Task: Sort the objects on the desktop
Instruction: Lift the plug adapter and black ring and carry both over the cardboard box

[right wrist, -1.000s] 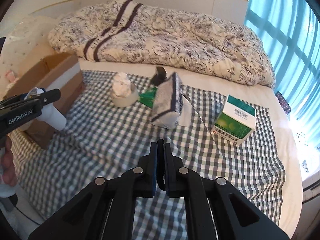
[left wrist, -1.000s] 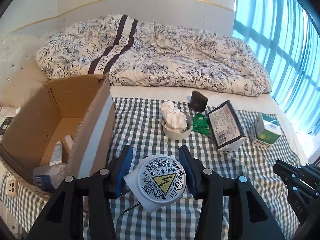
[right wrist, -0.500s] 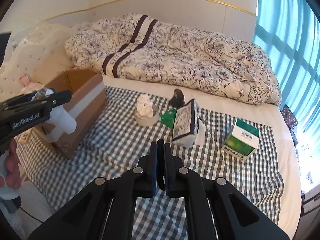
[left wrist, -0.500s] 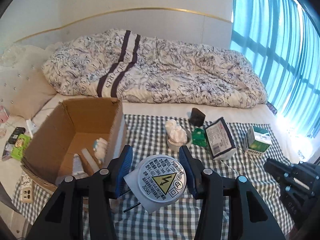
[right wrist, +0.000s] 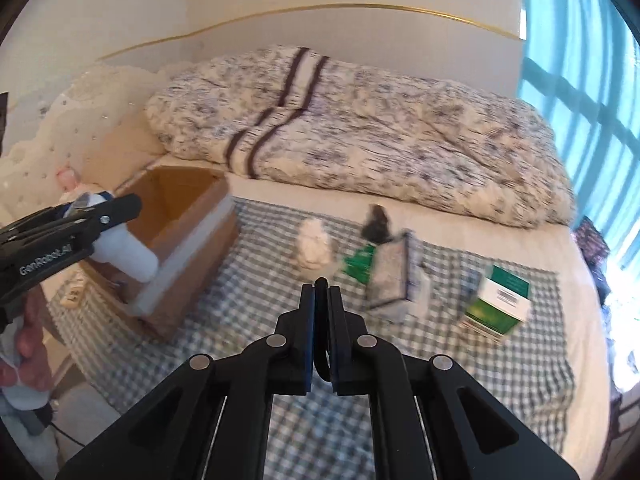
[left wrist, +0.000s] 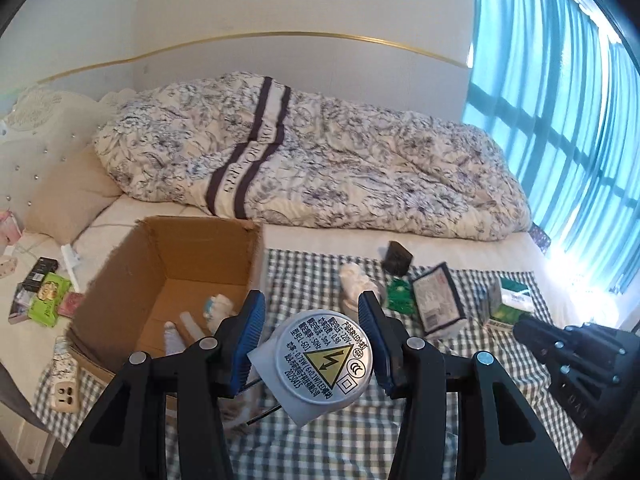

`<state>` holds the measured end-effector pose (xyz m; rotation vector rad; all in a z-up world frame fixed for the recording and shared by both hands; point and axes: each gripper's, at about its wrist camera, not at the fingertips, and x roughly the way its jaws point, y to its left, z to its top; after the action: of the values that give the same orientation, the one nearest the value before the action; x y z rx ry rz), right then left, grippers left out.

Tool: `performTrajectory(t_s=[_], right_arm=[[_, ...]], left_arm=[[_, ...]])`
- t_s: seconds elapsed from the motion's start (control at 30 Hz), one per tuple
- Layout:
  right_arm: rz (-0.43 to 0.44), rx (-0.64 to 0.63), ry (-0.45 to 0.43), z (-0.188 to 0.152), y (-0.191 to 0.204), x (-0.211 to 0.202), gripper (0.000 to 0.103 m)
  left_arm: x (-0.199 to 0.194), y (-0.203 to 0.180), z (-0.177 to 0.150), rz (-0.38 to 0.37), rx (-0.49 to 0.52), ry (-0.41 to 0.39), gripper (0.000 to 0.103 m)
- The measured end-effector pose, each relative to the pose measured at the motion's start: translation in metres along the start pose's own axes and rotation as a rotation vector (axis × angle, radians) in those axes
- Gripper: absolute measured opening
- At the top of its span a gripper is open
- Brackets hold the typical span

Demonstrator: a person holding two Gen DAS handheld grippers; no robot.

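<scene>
daylight pours in through the teal curtain (left wrist: 560,92) on the right and lights both views well. it blows out to white glare at the right edge, near the bed's (left wrist: 320,236) corner. shadows are soft and faint. the left wrist view is sharp, and the label on the lamp (left wrist: 320,364) reads clearly. the right wrist view is smeared by motion blur: the quilt (right wrist: 360,132) and carton (right wrist: 498,306) are streaky. fisheye bending curves the wall trim, with dark corners.
</scene>
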<state>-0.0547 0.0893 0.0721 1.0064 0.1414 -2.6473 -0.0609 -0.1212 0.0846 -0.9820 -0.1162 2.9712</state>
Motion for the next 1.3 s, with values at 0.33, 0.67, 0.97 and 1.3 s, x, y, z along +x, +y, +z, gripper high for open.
performTrajectory(t_s=[0.33, 0.67, 0.97, 1.3], right_arm=[[0.206, -0.087, -0.052, 0.052, 0.096, 0.031, 0.005], [0.318, -0.176, -0.007, 0.063, 0.162, 0.068, 0.005], [0.356, -0.211, 0.057, 0.058, 0.195, 0.104, 0.005], [0.347, -0.227, 0.122, 0.050, 0.212, 0.138, 0.005]], left_arm=[[-0.004, 0.071, 0.020, 0.117, -0.067, -0.015, 0.050], [0.009, 0.133, 0.014, 0.194, -0.157, 0.008, 0.050], [0.037, 0.160, 0.000, 0.196, -0.195, 0.064, 0.050], [0.066, 0.170, -0.013, 0.163, -0.208, 0.113, 0.050]])
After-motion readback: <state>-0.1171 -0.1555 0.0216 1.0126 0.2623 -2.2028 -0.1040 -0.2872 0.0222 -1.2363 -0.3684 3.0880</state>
